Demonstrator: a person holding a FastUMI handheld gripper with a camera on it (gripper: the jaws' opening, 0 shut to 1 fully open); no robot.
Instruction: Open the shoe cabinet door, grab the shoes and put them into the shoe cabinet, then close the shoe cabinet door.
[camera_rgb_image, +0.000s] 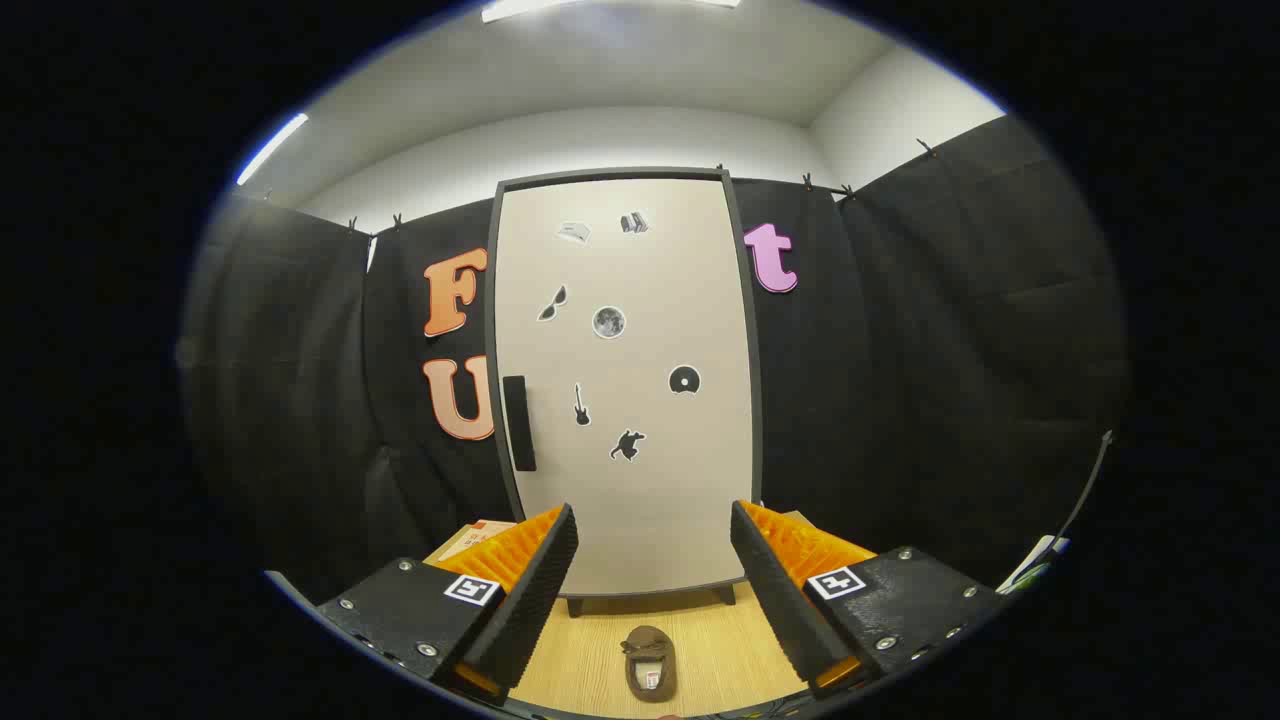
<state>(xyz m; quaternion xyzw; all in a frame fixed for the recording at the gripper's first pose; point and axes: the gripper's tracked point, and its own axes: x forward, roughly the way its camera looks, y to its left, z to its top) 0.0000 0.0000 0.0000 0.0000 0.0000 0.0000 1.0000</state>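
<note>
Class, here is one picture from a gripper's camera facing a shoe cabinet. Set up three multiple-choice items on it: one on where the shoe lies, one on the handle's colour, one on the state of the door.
1. Where is the shoe?
A. On the floor between the fingers, before the cabinet
B. Inside the cabinet
C. On top of the cabinet

2. What colour is the door's handle?
A. White
B. Black
C. Pink

3. How is the cabinet door?
A. Wide open
B. Taken off
C. Closed

Answers:
1 A: the brown shoe rests on the wooden floor, in the gap of the open gripper, short of the cabinet's feet.
2 B: the upright bar at the door's left edge is black.
3 C: the pale door sits flush in its dark frame, with no inside showing.
</note>
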